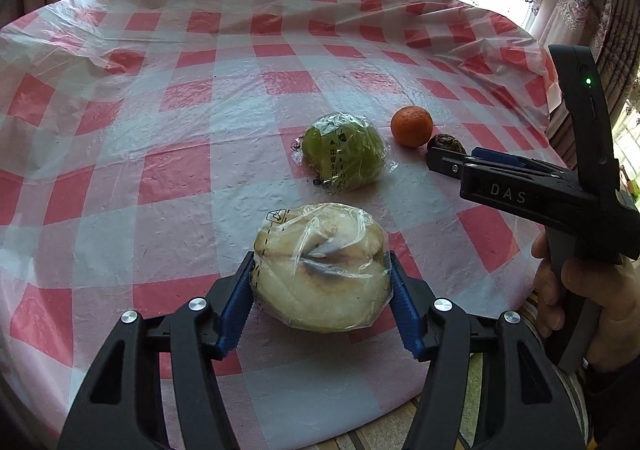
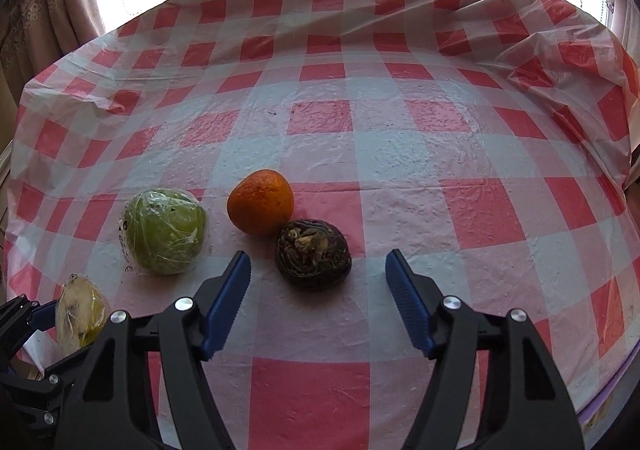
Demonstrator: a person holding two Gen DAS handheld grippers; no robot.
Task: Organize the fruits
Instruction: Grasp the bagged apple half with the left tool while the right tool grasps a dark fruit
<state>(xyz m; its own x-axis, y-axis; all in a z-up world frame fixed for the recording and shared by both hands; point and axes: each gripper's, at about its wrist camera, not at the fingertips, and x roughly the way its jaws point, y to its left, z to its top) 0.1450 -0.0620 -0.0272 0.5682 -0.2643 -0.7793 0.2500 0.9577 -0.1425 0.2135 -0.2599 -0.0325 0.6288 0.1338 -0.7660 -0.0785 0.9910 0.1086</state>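
Plastic-wrapped and pale, a yellowish fruit (image 1: pixel 322 268) sits clamped between the blue pads of the left gripper (image 1: pixel 322 292), whose jaws press on its two sides above a red-and-white checked tablecloth (image 1: pixel 180 97); whether the fruit rests on the cloth or is lifted clear cannot be told. Ahead of those jaws and slightly to their right lies a wrapped green fruit (image 1: pixel 342 153), with an orange (image 1: pixel 412 125) beyond it on the right.

On the other side, a person's hand (image 1: pixel 588 302) holds the right gripper (image 2: pixel 318 282), its jaws standing apart with nothing pinched. A dark, wrinkled fruit (image 2: pixel 313 252) lies just ahead of the gap, almost centred and a touch toward the left finger, its pads (image 2: pixel 230 298) not yet touching it. The fruit is roughly round and slightly wider across than deep, so its broader span runs across the opening. The orange touches or nearly touches it on the far left, and the green fruit lies well off to the left of the jaws.

The right gripper is plainly the nearer to the dark fruit, and a short advance straight forward looks enough to bracket it; the crowding orange is the likely thing to be nudged.
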